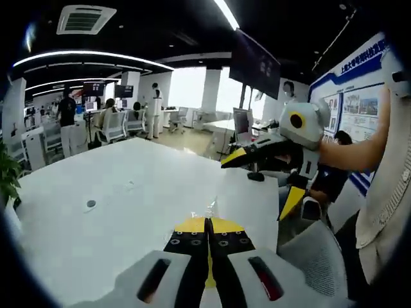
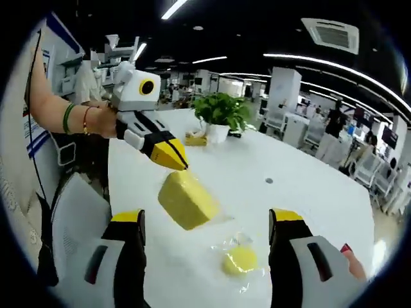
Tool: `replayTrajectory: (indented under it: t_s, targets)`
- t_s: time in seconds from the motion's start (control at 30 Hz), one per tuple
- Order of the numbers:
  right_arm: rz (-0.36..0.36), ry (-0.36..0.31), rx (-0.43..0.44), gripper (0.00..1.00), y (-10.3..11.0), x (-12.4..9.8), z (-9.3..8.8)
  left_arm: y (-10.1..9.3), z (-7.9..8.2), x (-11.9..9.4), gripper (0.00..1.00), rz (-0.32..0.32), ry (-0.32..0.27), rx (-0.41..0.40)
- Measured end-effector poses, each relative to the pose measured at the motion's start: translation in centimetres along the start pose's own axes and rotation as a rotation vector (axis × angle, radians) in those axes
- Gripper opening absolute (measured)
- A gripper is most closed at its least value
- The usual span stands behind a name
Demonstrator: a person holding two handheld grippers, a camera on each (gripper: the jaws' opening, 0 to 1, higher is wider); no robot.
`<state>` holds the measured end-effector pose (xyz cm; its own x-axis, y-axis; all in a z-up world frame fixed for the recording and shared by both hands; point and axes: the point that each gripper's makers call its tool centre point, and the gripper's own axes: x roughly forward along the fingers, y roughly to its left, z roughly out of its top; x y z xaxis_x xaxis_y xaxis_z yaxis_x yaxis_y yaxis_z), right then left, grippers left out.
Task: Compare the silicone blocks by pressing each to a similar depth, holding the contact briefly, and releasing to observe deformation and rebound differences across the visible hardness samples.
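A yellow silicone block [image 2: 187,200] lies tilted on the white table [image 2: 289,160], between my right gripper's wide-apart jaws. My right gripper [image 2: 207,218] is open and holds nothing. My left gripper [image 2: 173,160] comes in from the upper left, shut, and its yellow tip meets the block's far top edge. A round yellow sample in clear wrap [image 2: 239,260] rests nearer, just right of the block. In the left gripper view my left gripper [image 1: 207,221] is shut above the table [image 1: 128,186], and my right gripper [image 1: 260,183] hangs open at the right.
A potted plant [image 2: 221,115] and a small yellow piece [image 2: 194,138] stand at the table's far end. A small dark disc [image 1: 90,204] lies on the tabletop. A chair [image 2: 77,212] is at the table's left edge. Desks and people are beyond [image 1: 67,112].
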<state>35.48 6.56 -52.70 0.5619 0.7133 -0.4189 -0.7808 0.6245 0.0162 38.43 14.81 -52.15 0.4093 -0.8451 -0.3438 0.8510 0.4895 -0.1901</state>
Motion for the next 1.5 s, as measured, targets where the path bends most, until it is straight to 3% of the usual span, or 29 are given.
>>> replayTrajectory:
  t_s: [0.17,0.37,0.47,0.5,0.6,0.9,1.1,1.2,1.5]
  targets:
    - [-0.082,0.069,0.105,0.73,-0.2,-2.7,-5.0,-0.1,-4.0,1.0,0.00,-0.047,0.064,-0.082]
    - [-0.143,0.069,0.250,0.69,0.6,-5.0,-7.7,1.9,-7.0,1.5,0.00,-0.063,0.094,-0.200]
    - [-0.153,0.098,0.270,0.67,0.8,-5.8,-9.0,4.6,-8.4,1.5,0.00,0.004,0.116,-0.218]
    - [-0.166,0.120,0.285,0.66,0.7,-6.2,-9.6,5.7,-7.9,1.5,0.00,0.018,0.086,-0.267]
    - [-0.213,0.132,0.327,0.66,-0.2,-7.0,-10.9,8.5,-8.7,1.6,0.00,0.075,0.094,-0.252]
    - [-0.230,0.160,0.361,0.64,-0.4,-6.9,-11.6,14.2,-11.0,3.0,0.00,0.136,0.121,-0.294]
    - [-0.228,0.183,0.376,0.63,-0.3,-6.3,-12.4,15.5,-13.7,3.7,0.00,0.139,0.198,-0.294]
    - [-0.225,0.186,0.385,0.62,-0.2,-6.2,-12.6,16.2,-15.3,3.8,0.00,0.142,0.260,-0.256]
    - [-0.239,0.199,0.392,0.61,-0.5,-6.3,-12.9,18.2,-15.9,3.3,0.00,0.157,0.272,-0.252]
